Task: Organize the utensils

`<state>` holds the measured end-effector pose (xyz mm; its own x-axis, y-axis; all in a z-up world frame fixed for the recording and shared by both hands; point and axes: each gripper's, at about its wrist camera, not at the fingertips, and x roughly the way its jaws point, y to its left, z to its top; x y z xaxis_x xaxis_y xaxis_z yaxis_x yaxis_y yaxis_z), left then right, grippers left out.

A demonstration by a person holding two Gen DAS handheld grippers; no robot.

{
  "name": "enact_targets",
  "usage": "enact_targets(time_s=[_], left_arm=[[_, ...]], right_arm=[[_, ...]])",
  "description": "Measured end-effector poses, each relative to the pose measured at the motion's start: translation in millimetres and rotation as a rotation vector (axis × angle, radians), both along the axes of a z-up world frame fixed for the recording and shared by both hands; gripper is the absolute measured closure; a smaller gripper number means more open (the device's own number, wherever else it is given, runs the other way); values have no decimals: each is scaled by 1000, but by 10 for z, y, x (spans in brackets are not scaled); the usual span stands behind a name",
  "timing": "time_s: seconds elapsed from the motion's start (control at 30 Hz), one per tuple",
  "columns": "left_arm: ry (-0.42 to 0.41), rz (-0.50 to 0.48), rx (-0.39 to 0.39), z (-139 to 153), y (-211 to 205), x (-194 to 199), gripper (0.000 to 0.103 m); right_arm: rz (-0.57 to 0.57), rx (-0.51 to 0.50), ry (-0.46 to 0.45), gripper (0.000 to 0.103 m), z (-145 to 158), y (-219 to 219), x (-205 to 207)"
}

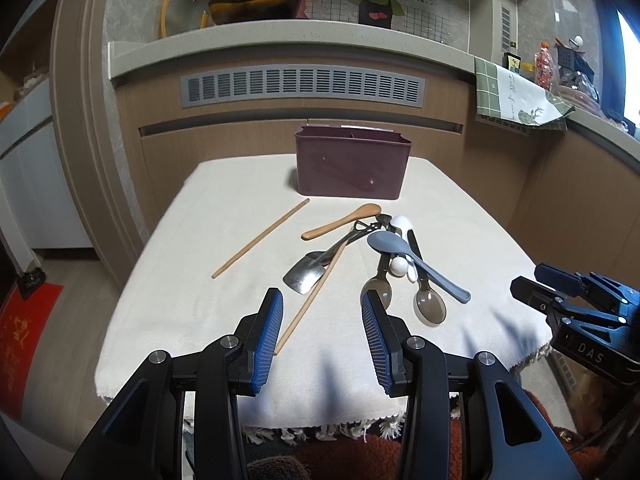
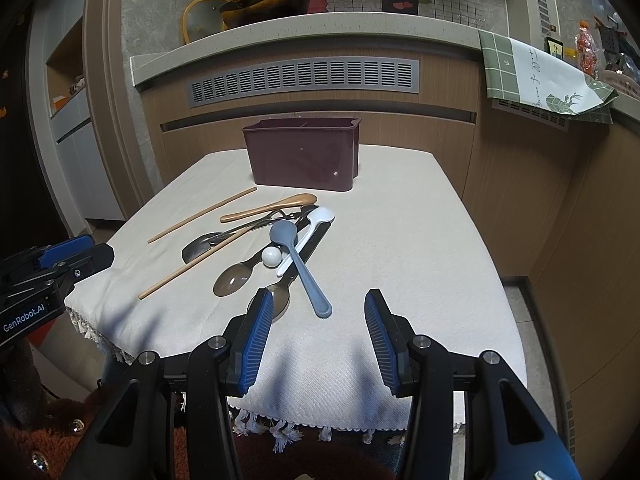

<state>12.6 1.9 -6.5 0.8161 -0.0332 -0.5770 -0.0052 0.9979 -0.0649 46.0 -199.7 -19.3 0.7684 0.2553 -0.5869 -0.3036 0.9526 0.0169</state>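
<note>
A maroon utensil holder stands at the far side of the cloth-covered table. In front of it lies a heap of utensils: a wooden spoon, a grey plastic spoon, a white spoon, two clear dark spoons, a metal spatula and two wooden chopsticks. My left gripper is open and empty above the near chopstick. My right gripper is open and empty near the grey spoon's handle.
A counter ledge with a vent grille rises behind the table. A yellow-handled pan sits on the ledge. A green-checked towel hangs at the right. The table's fringed front edge lies just below my grippers.
</note>
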Motion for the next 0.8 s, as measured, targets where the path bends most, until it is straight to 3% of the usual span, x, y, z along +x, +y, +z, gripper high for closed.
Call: enact_targets(time_s=[0.17, 0.27, 0.33, 0.43, 0.53, 0.63, 0.8], left_arm=[[33, -9, -32, -51, 151, 245, 61], [86, 61, -17, -140, 241, 370, 60], [78, 62, -8, -200, 279, 417, 60], [130, 47, 31, -306, 362, 541, 60], [175, 16, 16, -361, 433, 730, 60], [164, -19, -55, -367, 516, 923, 60], [141, -73, -120, -342, 573, 1231, 60]], right_arm=[[58, 2, 51, 57, 4, 25, 197], [101, 6, 121, 57, -31, 71, 433], [114, -20, 131, 57, -54, 126, 565], [154, -46, 139, 57, -65, 210, 750], [255, -93, 133, 57, -60, 382, 968], [320, -134, 147, 57, -112, 581, 1199], [329, -158, 231, 58, -306, 814, 1657]])
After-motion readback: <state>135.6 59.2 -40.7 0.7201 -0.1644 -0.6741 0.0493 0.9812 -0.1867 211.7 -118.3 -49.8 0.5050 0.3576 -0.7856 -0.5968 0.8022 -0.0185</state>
